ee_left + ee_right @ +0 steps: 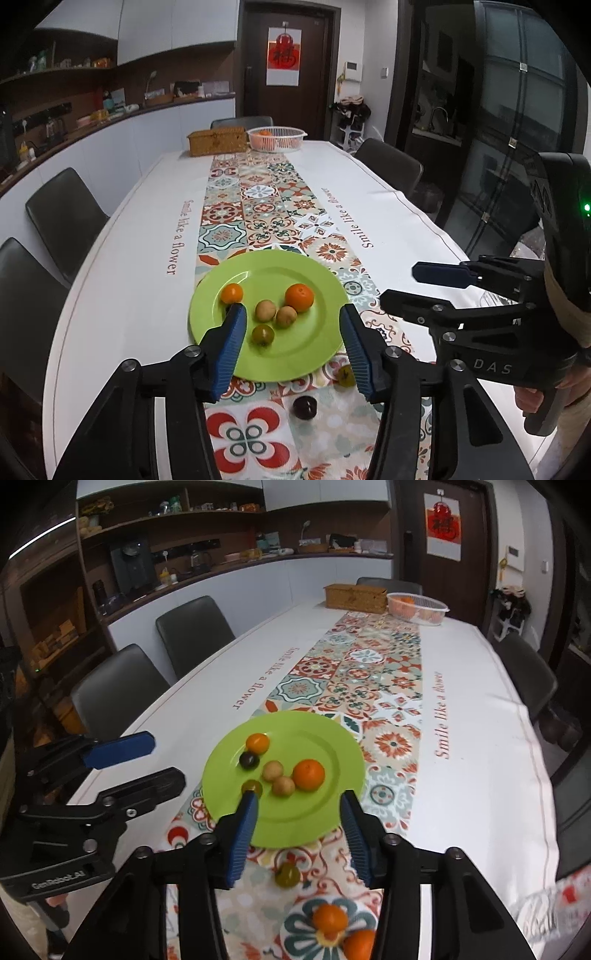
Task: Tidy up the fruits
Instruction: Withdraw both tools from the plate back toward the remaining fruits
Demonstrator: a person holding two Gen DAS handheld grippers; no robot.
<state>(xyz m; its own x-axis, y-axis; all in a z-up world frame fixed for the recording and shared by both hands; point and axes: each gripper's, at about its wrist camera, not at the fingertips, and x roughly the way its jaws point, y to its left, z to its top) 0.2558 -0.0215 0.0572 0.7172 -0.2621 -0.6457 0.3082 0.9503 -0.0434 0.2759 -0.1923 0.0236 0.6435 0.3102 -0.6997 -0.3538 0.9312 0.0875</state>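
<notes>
Left wrist view has the left hand-held gripper spread wide and holding nothing, hovering over the near edge of the green plate. The right hand-held gripper is the same deal: jaws wide, nothing in them.

My read is we're mid-way through collecting fruit onto the plate. Sitting on it already: a big orange, a smaller orange one, two tan round fruits touching each other, a greenish one, and a dark one that only the right camera catches.

Loose on the worktop, just off the plate's near rim: a dark plum-looking fruit, a green-yellow one, and two more oranges closer in.

Next move probably means dropping a gripper down around one of the strays. They're small, round and smooth, so I'd guess they roll easily if nudged off-centre.
</notes>
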